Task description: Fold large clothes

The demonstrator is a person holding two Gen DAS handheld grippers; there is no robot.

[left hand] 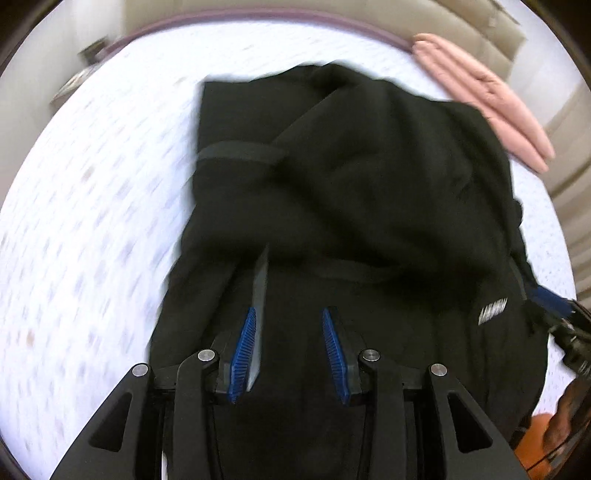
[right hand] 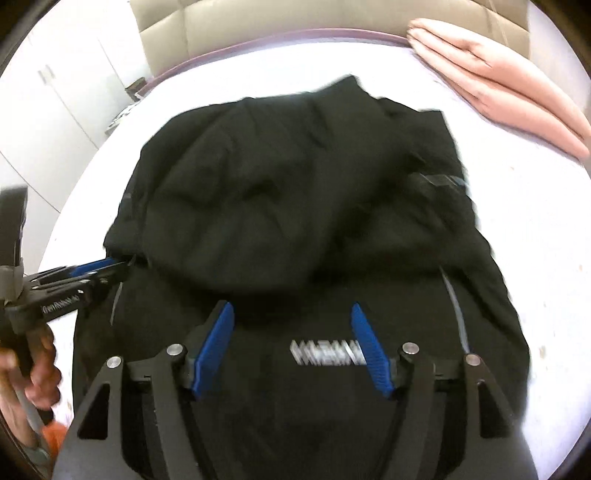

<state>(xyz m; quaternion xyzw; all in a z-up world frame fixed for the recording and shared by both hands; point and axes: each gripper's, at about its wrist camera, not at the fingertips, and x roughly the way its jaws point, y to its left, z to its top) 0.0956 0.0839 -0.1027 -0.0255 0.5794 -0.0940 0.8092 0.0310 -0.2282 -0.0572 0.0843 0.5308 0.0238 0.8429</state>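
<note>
A large black garment (left hand: 332,192) lies on the white bed, partly folded over itself, with a white logo (left hand: 492,311) near its front edge. In the left wrist view my left gripper (left hand: 290,314) hovers open over the near part of the garment, nothing between its blue pads. In the right wrist view my right gripper (right hand: 291,310) is open above the same garment (right hand: 288,192), near the logo (right hand: 327,352). The left gripper (right hand: 122,264) also shows there at the garment's left edge. The right gripper (left hand: 546,299) shows at the garment's right edge.
The white patterned bed sheet (left hand: 92,221) surrounds the garment. A folded pink blanket (left hand: 484,99) lies at the far right of the bed (right hand: 498,81). A beige padded headboard (right hand: 295,22) stands behind, white cupboards (right hand: 55,92) at left.
</note>
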